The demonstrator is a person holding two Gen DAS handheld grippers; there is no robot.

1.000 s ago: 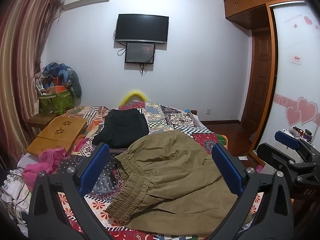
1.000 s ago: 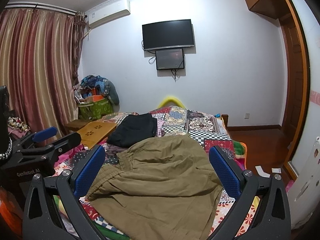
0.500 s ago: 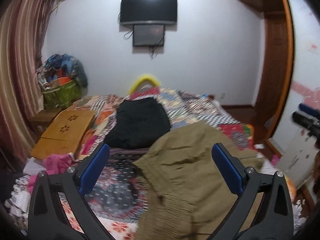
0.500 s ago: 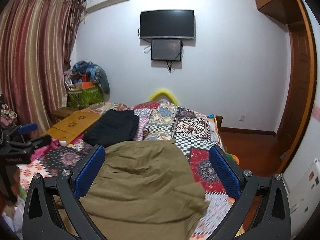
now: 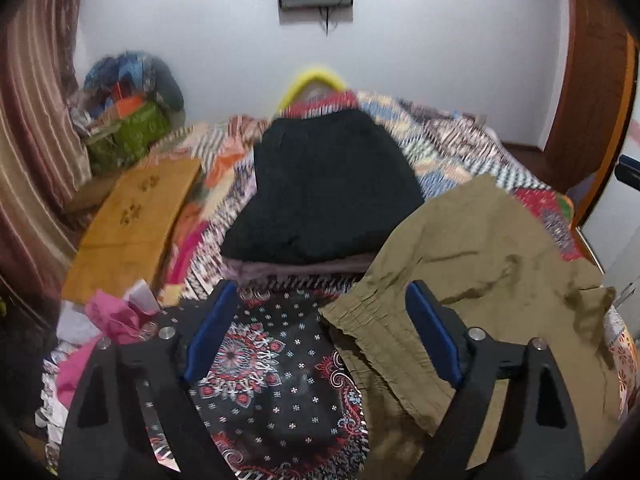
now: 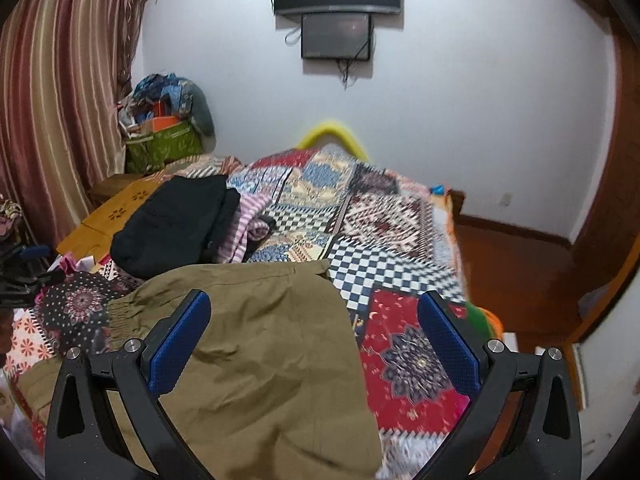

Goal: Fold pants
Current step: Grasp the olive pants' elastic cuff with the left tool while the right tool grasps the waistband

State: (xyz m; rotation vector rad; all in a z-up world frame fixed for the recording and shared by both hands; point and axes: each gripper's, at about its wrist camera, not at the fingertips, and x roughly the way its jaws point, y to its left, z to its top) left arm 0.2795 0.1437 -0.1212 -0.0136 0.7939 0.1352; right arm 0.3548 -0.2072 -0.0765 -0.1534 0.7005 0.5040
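Patchwork bedspread [image 6: 384,216] under olive pants [image 6: 256,344]

The olive-brown cotton pants [image 6: 256,360] run out past the bottom edge; the patchwork bed quilt [image 5: 452,140] is blurred by motion.

Bed [image 6: 400,216]: pants [image 6: 256,352] lie on its near part, waistband to the left. Folded garment [image 6: 172,228] on the bed, farther and left of the pants. Wooden board [image 5: 132,224] left of the folded garment, at the bed's left edge. Bag [image 6: 164,148] beyond the board, in the far left corner. Screens [image 6: 336,8] on the far wall, behind the bed. Curtain [image 6: 60,92] far left.
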